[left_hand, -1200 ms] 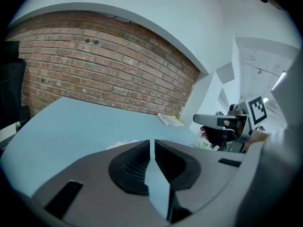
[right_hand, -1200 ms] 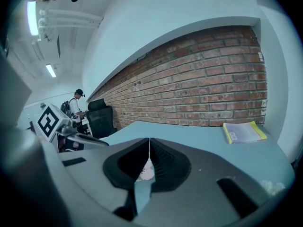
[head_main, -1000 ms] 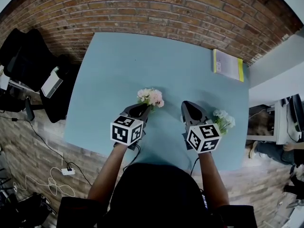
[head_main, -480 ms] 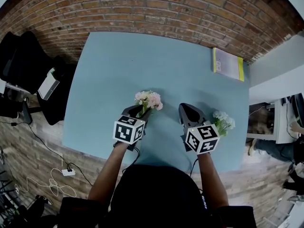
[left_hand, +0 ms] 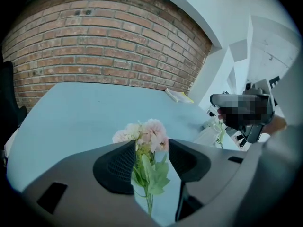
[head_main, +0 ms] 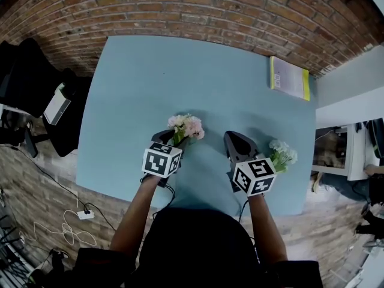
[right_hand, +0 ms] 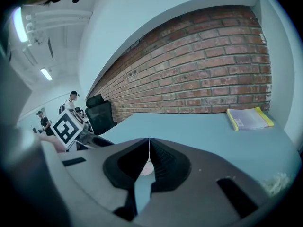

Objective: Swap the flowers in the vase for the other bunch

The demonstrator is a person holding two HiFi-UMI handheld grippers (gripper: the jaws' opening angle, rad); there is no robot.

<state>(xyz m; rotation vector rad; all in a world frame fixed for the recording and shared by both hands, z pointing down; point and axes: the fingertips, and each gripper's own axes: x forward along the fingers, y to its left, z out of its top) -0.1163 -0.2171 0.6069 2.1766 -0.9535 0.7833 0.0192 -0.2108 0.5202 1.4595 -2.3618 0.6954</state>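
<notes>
A pink bunch of flowers [head_main: 186, 126] sticks out ahead of my left gripper [head_main: 170, 137], low over the blue table [head_main: 180, 71]. In the left gripper view its stem and leaves [left_hand: 148, 171] stand between the jaws of the left gripper [left_hand: 151, 144]. Those jaws have just been opening and stand apart without pressing the stem. A white bunch [head_main: 283, 153] sits in a pale vase [left_hand: 207, 136] at the right, beside my right gripper [head_main: 236, 139]. The right gripper [right_hand: 149, 144] is shut with nothing in it.
A yellow-edged book [head_main: 289, 78] lies at the table's far right corner. A brick wall [head_main: 198, 5] runs behind the table. Black office chairs [head_main: 27, 71] stand off the left edge. People [right_hand: 71, 100] stand far off in the room.
My left gripper has sunk toward the table with the pink bunch, and its jaws have spread apart. The right gripper has dropped slightly and stays shut.
</notes>
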